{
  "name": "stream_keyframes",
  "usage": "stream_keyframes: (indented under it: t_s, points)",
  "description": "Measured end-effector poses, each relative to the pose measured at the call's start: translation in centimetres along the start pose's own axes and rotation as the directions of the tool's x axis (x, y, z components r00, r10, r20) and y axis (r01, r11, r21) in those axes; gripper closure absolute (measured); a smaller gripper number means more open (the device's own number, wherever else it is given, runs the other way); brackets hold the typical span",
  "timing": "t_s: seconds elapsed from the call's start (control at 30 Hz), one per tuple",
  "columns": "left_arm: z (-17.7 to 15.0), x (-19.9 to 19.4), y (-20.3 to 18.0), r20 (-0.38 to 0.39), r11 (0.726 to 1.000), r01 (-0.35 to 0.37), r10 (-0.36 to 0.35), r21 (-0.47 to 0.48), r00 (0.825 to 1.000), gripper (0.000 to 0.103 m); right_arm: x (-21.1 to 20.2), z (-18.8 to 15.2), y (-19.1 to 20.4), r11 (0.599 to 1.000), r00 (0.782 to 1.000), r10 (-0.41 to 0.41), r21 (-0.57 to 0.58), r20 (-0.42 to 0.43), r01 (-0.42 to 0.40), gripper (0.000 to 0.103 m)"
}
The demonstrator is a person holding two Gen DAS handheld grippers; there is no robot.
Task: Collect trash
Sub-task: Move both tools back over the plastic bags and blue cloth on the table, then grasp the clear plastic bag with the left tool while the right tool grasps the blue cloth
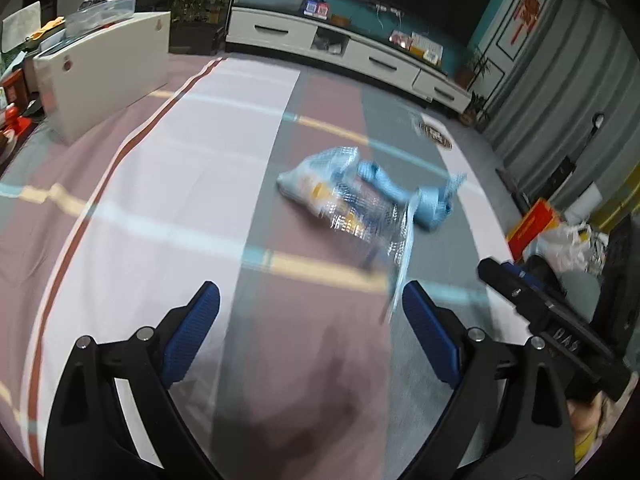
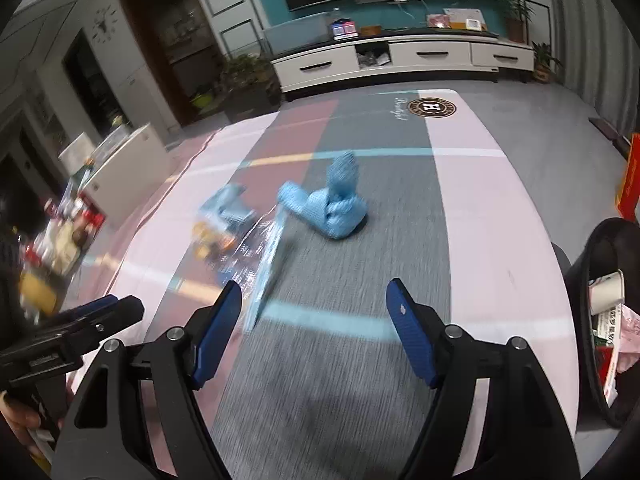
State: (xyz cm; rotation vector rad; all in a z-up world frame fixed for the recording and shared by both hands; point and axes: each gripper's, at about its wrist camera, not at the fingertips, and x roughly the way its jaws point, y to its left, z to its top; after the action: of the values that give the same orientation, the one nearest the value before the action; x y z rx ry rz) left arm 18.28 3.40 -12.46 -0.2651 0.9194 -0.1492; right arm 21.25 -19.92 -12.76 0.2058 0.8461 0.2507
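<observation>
A crumpled clear plastic wrapper (image 1: 344, 196) with yellow print lies on the striped cloth of the table (image 1: 160, 184). Beside it to the right sits a bunched light-blue cloth (image 1: 424, 204). My left gripper (image 1: 312, 304) is open and empty, short of the wrapper. In the right wrist view the wrapper (image 2: 244, 240) lies left of the blue cloth (image 2: 332, 208), blurred by motion. My right gripper (image 2: 316, 300) is open with nothing between its blue pads; the wrapper's near edge lies just beyond its left finger (image 2: 218, 332).
A black bin (image 2: 608, 320) holding a paper cup and scraps stands at the table's right edge. A white box (image 1: 104, 68) sits at the far left. A white TV cabinet (image 1: 348, 52) runs along the back wall. Clutter crowds the floor on both sides.
</observation>
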Motion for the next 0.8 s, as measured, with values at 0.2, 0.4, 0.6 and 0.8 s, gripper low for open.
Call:
stream_keyframes:
  t_s: [0.2,0.4,0.6,0.8]
  points:
    - [2.3,3.1,-1.0,-0.004,0.999,0.007,-0.007,-0.049,1.000,0.027,3.1,2.5,-0.6,1.000,1.000,-0.008,0.014,0.009,0.008,0.029]
    - [3.3,5.5,-1.7,-0.013,0.998,0.001,-0.002,-0.067,1.000,0.045,6.2,4.7,-0.5,1.000,1.000,-0.029,-0.008,0.007,0.029,0.030]
    - [3.4,7.1,-2.1,-0.031,0.998,-0.023,0.022,-0.050,0.999,0.074,8.4,4.9,0.1,0.995,0.997,-0.069,-0.069,-0.032,0.067,0.058]
    - [2.9,6.7,-2.1,-0.013,0.999,0.007,-0.007,-0.041,1.000,0.089,7.0,4.1,-0.1,0.994,0.997,-0.079,-0.077,-0.016,0.078,0.079]
